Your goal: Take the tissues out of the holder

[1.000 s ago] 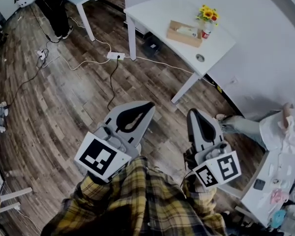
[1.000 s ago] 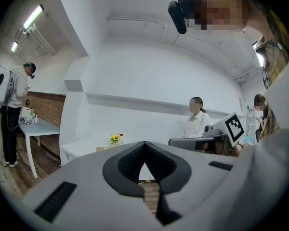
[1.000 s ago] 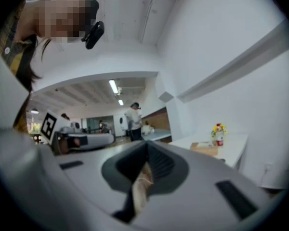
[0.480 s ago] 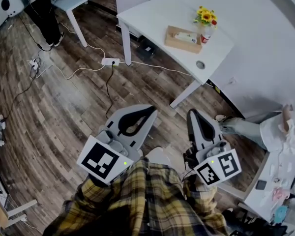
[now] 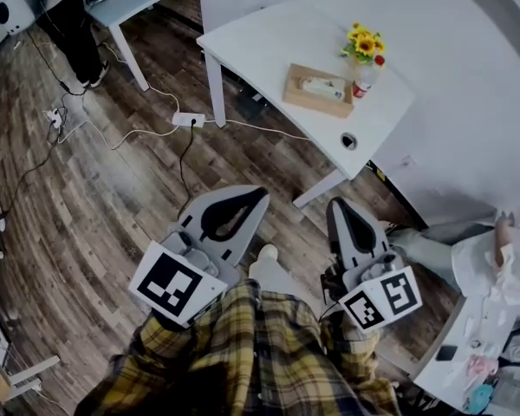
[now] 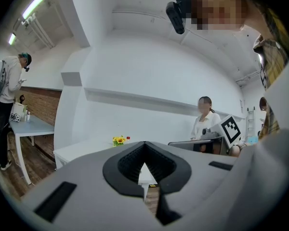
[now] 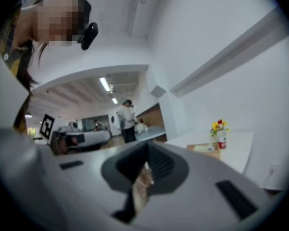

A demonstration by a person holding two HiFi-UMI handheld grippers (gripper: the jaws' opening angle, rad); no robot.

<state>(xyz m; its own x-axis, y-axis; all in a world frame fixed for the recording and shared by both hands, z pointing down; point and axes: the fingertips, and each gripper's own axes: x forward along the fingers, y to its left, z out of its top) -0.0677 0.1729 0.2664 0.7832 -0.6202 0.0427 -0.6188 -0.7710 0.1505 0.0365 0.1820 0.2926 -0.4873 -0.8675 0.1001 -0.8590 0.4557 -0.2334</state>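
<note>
The room is an open workspace with a dark wood floor (image 5: 113, 189), cables (image 5: 147, 128) trailing across it, and a white table (image 5: 260, 42) at the far right against a pale wall. The holder (image 5: 303, 99), a shallow wooden box, sits toward the right end of that table. It is just beside a small bottle (image 5: 364, 76) and a bunch of yellow flowers (image 5: 364, 40). The tissues (image 5: 322, 86) lie inside it as a pale pack, and nothing is drawn out as far as the head view shows. You hold both tools near your body, over the floor and well apart from the table. The left gripper (image 5: 262, 192) points toward the table with its jaws together; only a thin slit shows between the pads and nothing lies in it. The right gripper (image 5: 334, 204) is likewise closed tight and empty. Its own view shows only floor through the slit, with the holder (image 7: 203, 149) small and far off to the right of the jaws. Finding: no part of the task is done. Outstanding, in my judgement: close the distance to the table, open a tool, grip the tissues at their exposed top and lift them clear of the box. The other tool will probably need to steady the holder. A standing person (image 5: 69, 16) at the far left is well off your line to the table.
</note>
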